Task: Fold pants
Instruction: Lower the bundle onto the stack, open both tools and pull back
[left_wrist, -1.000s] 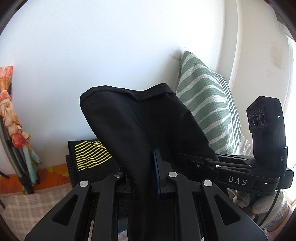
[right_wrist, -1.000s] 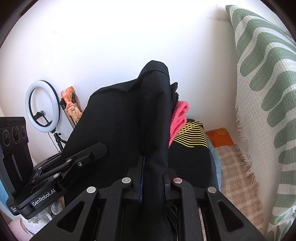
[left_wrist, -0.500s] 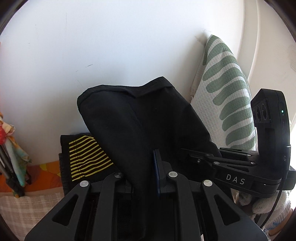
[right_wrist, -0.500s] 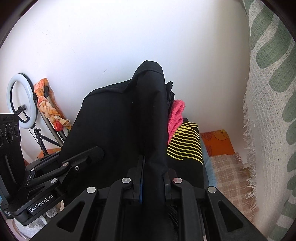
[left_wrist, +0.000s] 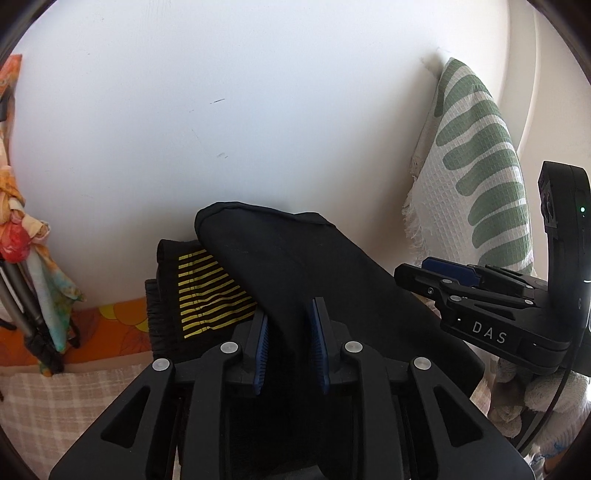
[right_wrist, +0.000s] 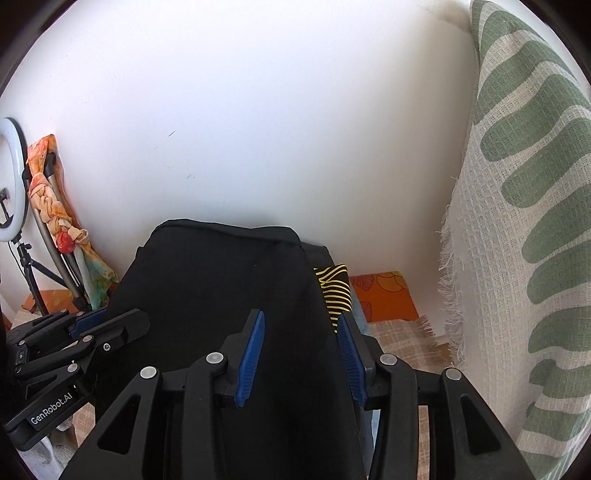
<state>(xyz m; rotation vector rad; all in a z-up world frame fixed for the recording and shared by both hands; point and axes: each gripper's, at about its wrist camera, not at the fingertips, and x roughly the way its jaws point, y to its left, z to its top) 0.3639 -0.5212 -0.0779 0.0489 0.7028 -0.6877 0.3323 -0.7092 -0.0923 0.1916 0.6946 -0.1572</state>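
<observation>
The folded black pants (left_wrist: 295, 266) lie on top of a stack of folded clothes against the white wall; they also show in the right wrist view (right_wrist: 221, 295). My left gripper (left_wrist: 290, 325) is open, its blue pads either side of the pants' near edge. My right gripper (right_wrist: 301, 332) is open wide above the pants' right part. Each gripper shows in the other's view: the right one (left_wrist: 436, 275) at the pants' right side, the left one (right_wrist: 110, 325) at their left side.
Under the pants lies a black garment with yellow stripes (left_wrist: 207, 291), also in the right wrist view (right_wrist: 334, 291). A green-and-white patterned pillow (right_wrist: 524, 221) stands at the right. A ring light (right_wrist: 11, 181) and a tripod with a colourful cloth (right_wrist: 55, 206) stand at the left. A checked sheet (left_wrist: 55, 402) covers the surface.
Both grippers lowered the pants onto the stack and opened, letting go of the fabric. The pink garment is now hidden under the pants.
</observation>
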